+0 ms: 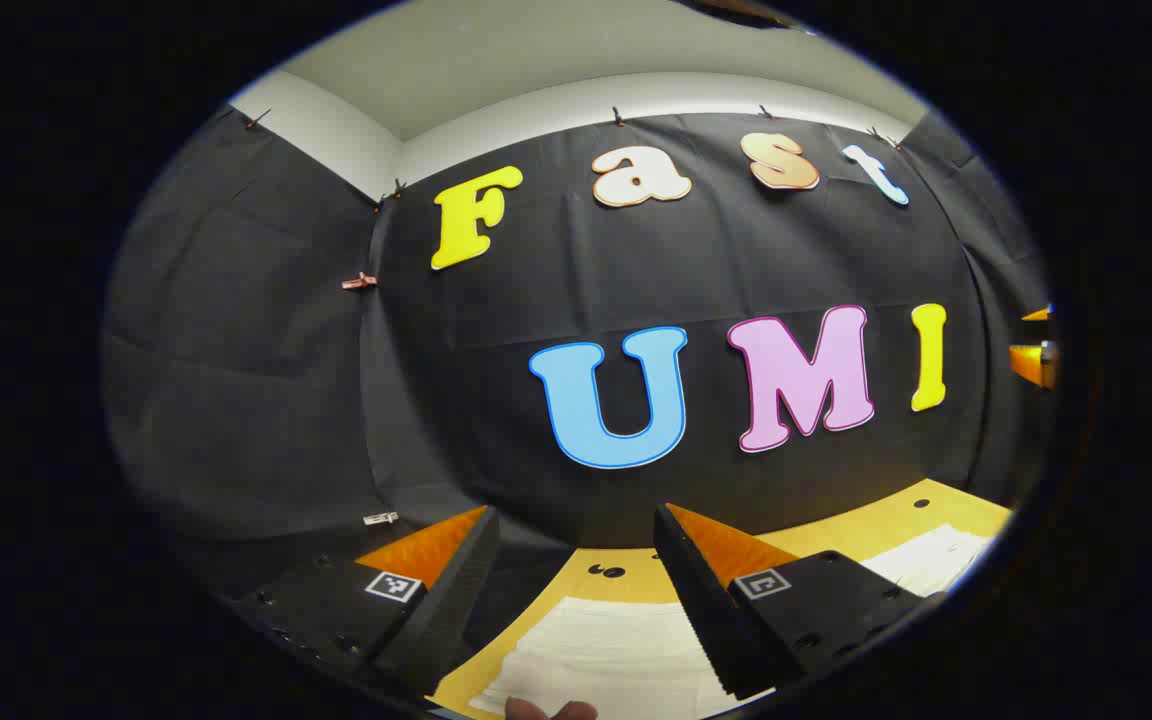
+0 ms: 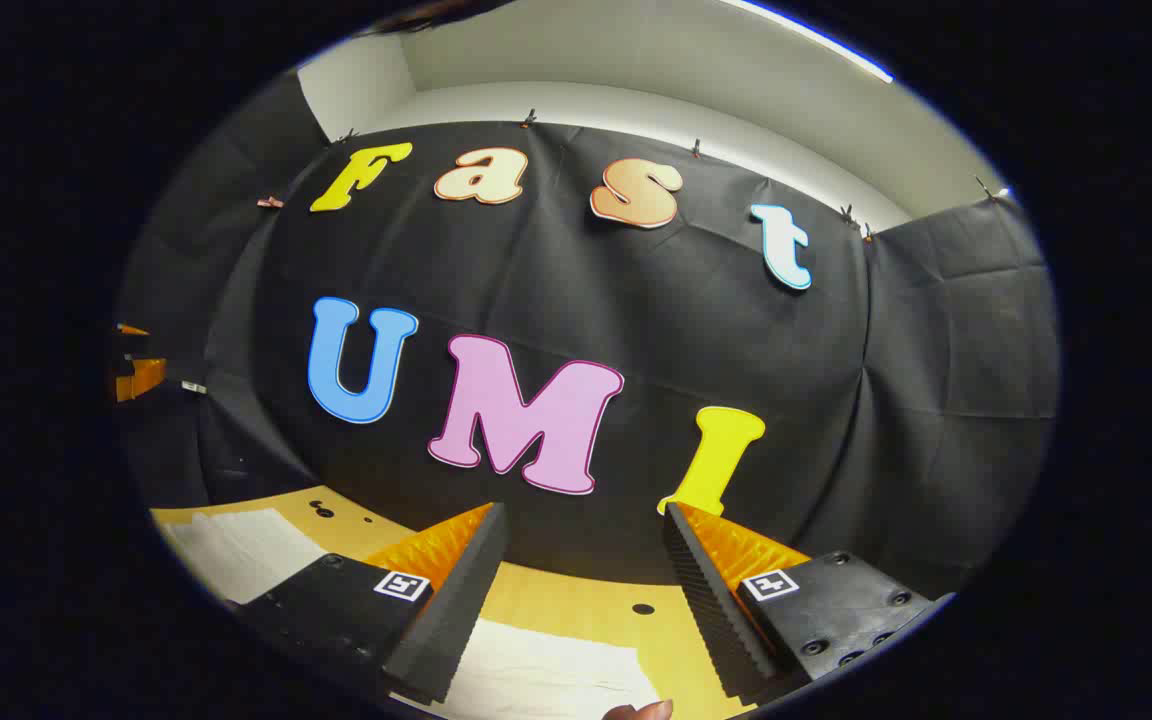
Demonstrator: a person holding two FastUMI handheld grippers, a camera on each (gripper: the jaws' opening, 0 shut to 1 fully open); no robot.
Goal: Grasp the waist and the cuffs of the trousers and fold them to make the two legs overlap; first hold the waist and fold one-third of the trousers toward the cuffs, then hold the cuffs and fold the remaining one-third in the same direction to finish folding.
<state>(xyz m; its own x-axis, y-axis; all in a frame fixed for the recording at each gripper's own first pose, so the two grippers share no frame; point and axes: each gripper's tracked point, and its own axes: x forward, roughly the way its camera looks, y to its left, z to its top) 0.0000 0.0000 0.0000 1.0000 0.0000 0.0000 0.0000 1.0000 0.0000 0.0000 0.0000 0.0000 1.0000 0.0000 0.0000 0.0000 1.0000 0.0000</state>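
Note:
White trousers (image 1: 616,655) lie flat on a yellow table (image 1: 636,575) below my left gripper (image 1: 576,530), which is open and held above the cloth, pointed at the booth wall. More of the white cloth (image 1: 931,560) shows to the right. In the right gripper view, the trousers (image 2: 546,675) lie under my right gripper (image 2: 586,525), also open with nothing between its fingers. Another patch of the cloth (image 2: 241,545) lies to the left. The other gripper (image 1: 1034,355) shows at the far right edge of the left gripper view, and again (image 2: 136,370) at the far left edge of the right gripper view.
The yellow table (image 2: 576,600) has small dark holes (image 2: 643,608) in its top and ends at the black cloth wall (image 2: 636,320) close behind. A fingertip (image 1: 546,709) shows at the bottom edge of the left gripper view, and another fingertip (image 2: 641,711) in the right gripper view.

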